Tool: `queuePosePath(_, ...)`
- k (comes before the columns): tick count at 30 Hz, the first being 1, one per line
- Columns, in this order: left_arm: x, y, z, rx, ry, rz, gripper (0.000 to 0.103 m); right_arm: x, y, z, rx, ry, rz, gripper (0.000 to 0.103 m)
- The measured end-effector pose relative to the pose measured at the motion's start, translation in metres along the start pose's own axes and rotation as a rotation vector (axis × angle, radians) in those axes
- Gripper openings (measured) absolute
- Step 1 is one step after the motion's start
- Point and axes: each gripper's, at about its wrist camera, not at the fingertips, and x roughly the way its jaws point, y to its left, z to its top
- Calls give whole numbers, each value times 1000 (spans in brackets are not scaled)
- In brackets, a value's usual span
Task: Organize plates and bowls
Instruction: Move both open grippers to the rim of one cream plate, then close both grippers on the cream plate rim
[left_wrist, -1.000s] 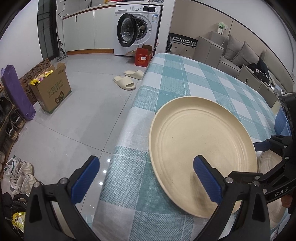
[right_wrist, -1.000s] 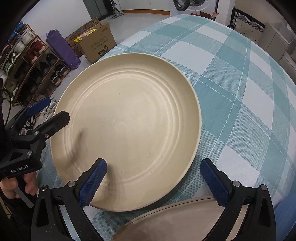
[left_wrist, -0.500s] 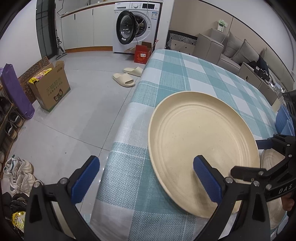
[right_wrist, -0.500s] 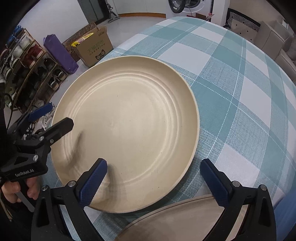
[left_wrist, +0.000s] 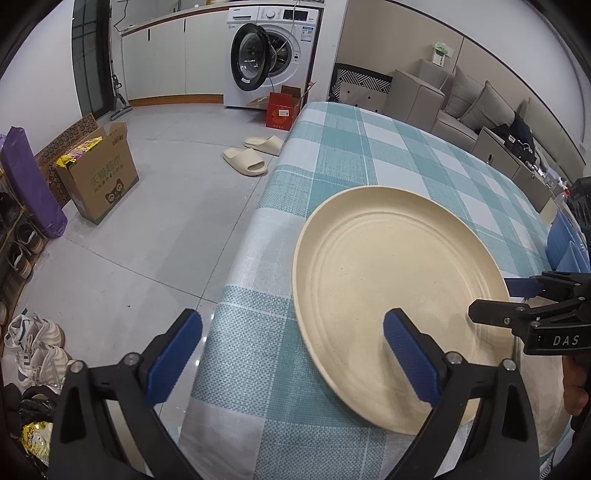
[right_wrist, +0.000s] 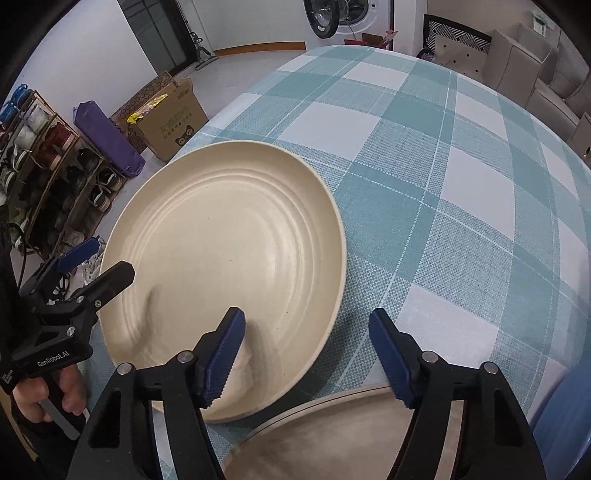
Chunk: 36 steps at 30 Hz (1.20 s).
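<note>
A large cream plate (left_wrist: 399, 291) lies on the teal checked tablecloth (left_wrist: 354, 155) at the table's near left corner; it also shows in the right wrist view (right_wrist: 229, 258). My left gripper (left_wrist: 291, 350) is open, its right finger over the plate's near rim, its left finger off the table edge. My right gripper (right_wrist: 306, 350) is open, its left finger over the plate's rim. A second, greyish plate (right_wrist: 332, 435) lies beneath the right gripper, partly hidden.
The table edge runs just left of the cream plate, with floor below. A cardboard box (left_wrist: 99, 181), slippers (left_wrist: 245, 162), a washing machine (left_wrist: 273, 51) and a shoe rack (right_wrist: 48, 173) stand on the floor. A blue item (left_wrist: 569, 243) sits at the right.
The right gripper has shifted right and narrowed a little, so the plate sits further left in its view. The left gripper has barely moved. The plate stays on the table.
</note>
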Motion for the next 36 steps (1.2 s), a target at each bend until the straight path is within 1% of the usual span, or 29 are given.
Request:
queuePosePath(1, 0, 0, 0, 0, 2, -5, 92, -2, 0, -2, -1, -2, 1, 68)
queuePosePath(3, 0, -1, 0, 2, 5, -8, 88, -4, 1, -4, -5, -8, -3, 61)
queuePosePath(5, 0, -1, 0, 0, 7, -19, 79, -7, 0, -5, -7, -18, -8, 59)
queuePosePath(7, -1, -1, 0, 0, 7, -25, 75, -9, 1, -6, -8, -25, -9, 58)
queuePosePath(10, 0, -2, 0, 4, 12, -33, 63, -10, -2, -6, -7, -29, -9, 52)
queuePosePath(12, 2, -2, 0, 4, 18, -37, 58, -8, -2, -5, -3, -27, -3, 46)
queuePosePath(14, 2, -2, 0, 2, 21, -41, 50, -7, -2, -5, -2, -26, -2, 43)
queuePosePath(15, 2, -2, 0, 1, 21, -46, 48, -6, -2, -4, -2, -26, -1, 41)
queuePosePath(17, 2, -2, 0, -1, 20, -54, 40, -5, -2, -4, -5, -29, -1, 37)
queuePosePath(20, 1, -1, 0, -2, 20, -59, 34, -6, 0, -5, -11, -38, -6, 32)
queuePosePath(21, 1, -1, 0, -2, 21, -62, 32, -8, 1, -5, -16, -44, -9, 30)
queuePosePath(22, 1, -1, 0, -2, 21, -65, 28, -9, 2, -5, -20, -50, -15, 29)
queuePosePath(25, -1, -4, 0, 4, 16, -72, 25, -12, 3, -6, -27, -64, -26, 23)
queuePosePath(26, -1, -5, 0, 9, 15, -62, 25, -13, 3, -7, -28, -69, -26, 21)
queuePosePath(30, -1, -4, 0, 7, 16, -56, 23, -16, 4, -7, -42, -86, -40, 18)
queuePosePath(36, -5, -5, 1, 9, 4, -58, 22, -18, 3, -9, -46, -97, -43, 18)
